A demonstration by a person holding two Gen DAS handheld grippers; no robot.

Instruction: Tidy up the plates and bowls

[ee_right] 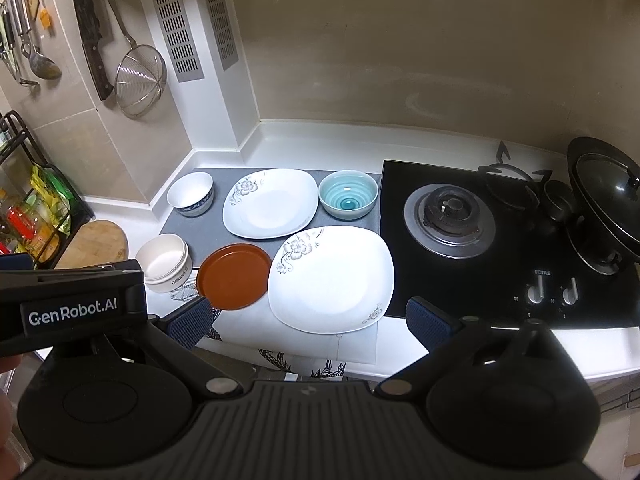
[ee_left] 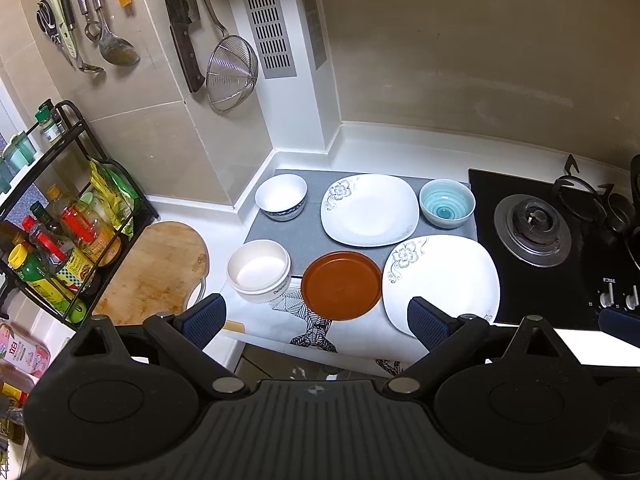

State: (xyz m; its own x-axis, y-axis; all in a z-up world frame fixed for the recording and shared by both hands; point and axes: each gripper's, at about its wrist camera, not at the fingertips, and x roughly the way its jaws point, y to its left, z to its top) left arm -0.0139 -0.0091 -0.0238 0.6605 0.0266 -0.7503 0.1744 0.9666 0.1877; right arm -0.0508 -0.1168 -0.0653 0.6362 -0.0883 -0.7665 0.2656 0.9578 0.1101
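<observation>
On the counter lie two white flowered square plates, one far [ee_left: 370, 210] [ee_right: 270, 202] and one near [ee_left: 442, 280] [ee_right: 332, 278]. A round brown plate [ee_left: 341, 285] [ee_right: 235, 276] lies left of the near one. A blue-rimmed white bowl [ee_left: 281, 197] [ee_right: 191, 193], a cream bowl [ee_left: 259, 270] [ee_right: 163, 262] and a teal bowl [ee_left: 447, 203] [ee_right: 348, 194] stand around them. My left gripper [ee_left: 316, 322] is open and empty above the counter's front edge, before the brown plate. My right gripper [ee_right: 310, 322] is open and empty before the near white plate.
A gas hob [ee_left: 532, 230] [ee_right: 450, 220] lies right of the plates, with a lidded wok [ee_right: 604, 196] on its far burner. A wooden cutting board [ee_left: 156, 268] and a condiment rack [ee_left: 60, 224] stand at the left. Utensils [ee_left: 232, 68] hang on the wall.
</observation>
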